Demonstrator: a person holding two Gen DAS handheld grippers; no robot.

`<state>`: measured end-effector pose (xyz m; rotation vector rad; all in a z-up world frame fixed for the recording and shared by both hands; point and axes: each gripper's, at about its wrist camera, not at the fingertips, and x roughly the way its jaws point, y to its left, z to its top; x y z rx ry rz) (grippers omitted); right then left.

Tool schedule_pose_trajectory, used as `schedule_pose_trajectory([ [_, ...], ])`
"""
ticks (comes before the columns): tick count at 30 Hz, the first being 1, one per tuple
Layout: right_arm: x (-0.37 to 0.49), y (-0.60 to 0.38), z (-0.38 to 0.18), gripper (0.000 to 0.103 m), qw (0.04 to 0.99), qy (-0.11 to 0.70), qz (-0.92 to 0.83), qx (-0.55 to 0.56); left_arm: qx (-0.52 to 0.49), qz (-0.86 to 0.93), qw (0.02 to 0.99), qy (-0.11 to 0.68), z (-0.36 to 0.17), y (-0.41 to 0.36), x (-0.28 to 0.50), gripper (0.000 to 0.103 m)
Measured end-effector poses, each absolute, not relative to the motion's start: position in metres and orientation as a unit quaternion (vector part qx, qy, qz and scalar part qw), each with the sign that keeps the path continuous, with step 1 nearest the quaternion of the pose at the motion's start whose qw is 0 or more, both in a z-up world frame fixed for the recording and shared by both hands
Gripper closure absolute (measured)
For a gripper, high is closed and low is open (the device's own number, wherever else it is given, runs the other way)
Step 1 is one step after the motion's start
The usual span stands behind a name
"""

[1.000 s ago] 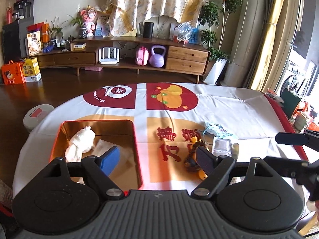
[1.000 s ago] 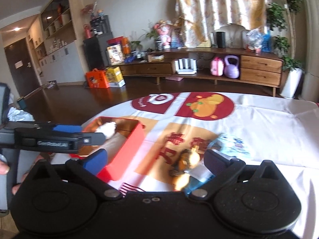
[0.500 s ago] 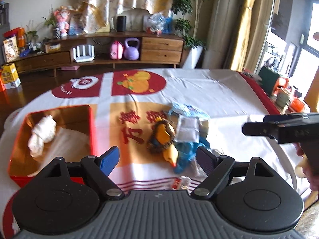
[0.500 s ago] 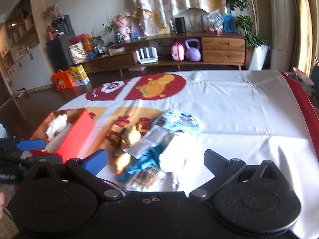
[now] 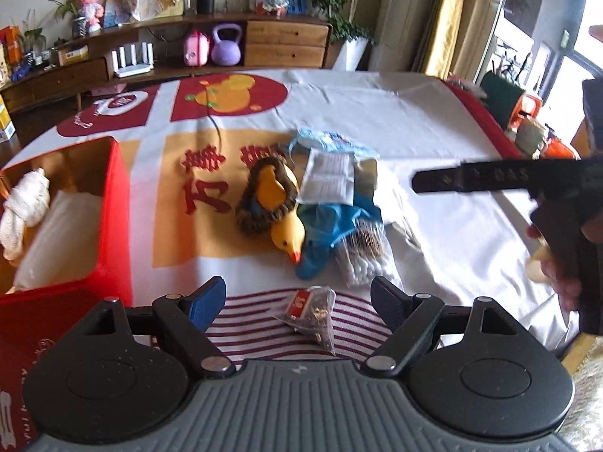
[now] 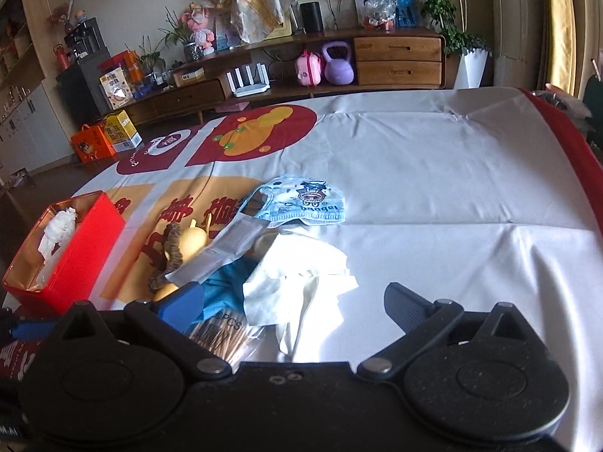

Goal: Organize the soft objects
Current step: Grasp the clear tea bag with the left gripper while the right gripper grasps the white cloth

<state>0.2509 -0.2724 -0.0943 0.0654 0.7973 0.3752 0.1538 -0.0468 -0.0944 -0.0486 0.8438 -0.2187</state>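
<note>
Tablecloth point(image 6: 433, 173): white, red border, dark-red and orange panels with red characters, red-and-white stripes at near edge. Box point(image 5: 113, 203): red outside, gold inside, holds a white rolled cloth point(image 5: 22, 207). Duck toy point(image 5: 286, 237): yellow, orange beak, brown fuzzy wrap. Face mask point(image 6: 305, 203): light blue, cartoon print. Blue cloth point(image 5: 331, 226) under a white packet point(image 5: 328, 180). Tissue point(image 6: 301, 275): white. Kettlebell point(image 6: 338, 64): lilac.

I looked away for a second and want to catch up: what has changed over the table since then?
Both grippers, left gripper and right gripper, have come down toward the pile around the toy duck; both remain open and empty. Nothing was taken or let go. The pile, the red box and its white cloth lie as before.
</note>
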Motion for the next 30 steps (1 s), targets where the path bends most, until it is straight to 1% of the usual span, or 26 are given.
schedule_pose_trajectory([
  [7, 0.279, -0.262, -0.105, 0.007, 0.899, 0.400, 0.175, 0.033, -0.008, -0.110, 0.900, 0.421, -0.111, -0.057, 0.161, 0.019],
  [13, 0.294, -0.255, -0.119, 0.015, 0.894, 0.415, 0.170, 0.019, -0.007, -0.104, 0.894, 0.436, -0.123, -0.059, 0.168, 0.019],
  [16, 0.298, -0.255, -0.124, 0.021, 0.890, 0.422, 0.172, 0.027, -0.005, -0.102, 0.892, 0.440, -0.128, -0.058, 0.171, 0.019],
  [18, 0.301, -0.258, -0.128, 0.028, 0.884, 0.430, 0.177, 0.043, -0.005, -0.103, 0.891, 0.443, -0.130, -0.059, 0.172, 0.019],
  [20, 0.302, -0.261, -0.132, 0.030, 0.881, 0.435, 0.178, 0.056, -0.008, -0.102, 0.890, 0.444, -0.131, -0.059, 0.172, 0.019],
  [21, 0.303, -0.262, -0.133, 0.034, 0.879, 0.437, 0.178, 0.062, -0.010, -0.103, 0.890, 0.443, -0.131, -0.059, 0.172, 0.019],
  [23, 0.304, -0.266, -0.136, 0.039, 0.876, 0.442, 0.178, 0.075, -0.013, -0.107, 0.891, 0.442, -0.132, -0.060, 0.172, 0.019],
  [24, 0.303, -0.268, -0.136, 0.041, 0.877, 0.440, 0.178, 0.079, -0.013, -0.107, 0.890, 0.443, -0.132, -0.060, 0.173, 0.025],
  [25, 0.303, -0.269, -0.136, 0.042, 0.877, 0.440, 0.177, 0.080, -0.015, -0.110, 0.889, 0.445, -0.133, -0.061, 0.173, 0.028],
  [26, 0.303, -0.270, -0.136, 0.045, 0.877, 0.440, 0.177, 0.081, -0.016, -0.113, 0.887, 0.447, -0.134, -0.061, 0.174, 0.032],
  [27, 0.302, -0.271, -0.136, 0.050, 0.877, 0.439, 0.176, 0.081, -0.017, -0.113, 0.886, 0.450, -0.135, -0.061, 0.174, 0.035],
  [30, 0.301, -0.275, -0.136, 0.056, 0.877, 0.439, 0.174, 0.087, -0.020, -0.110, 0.885, 0.451, -0.135, -0.061, 0.173, 0.041],
])
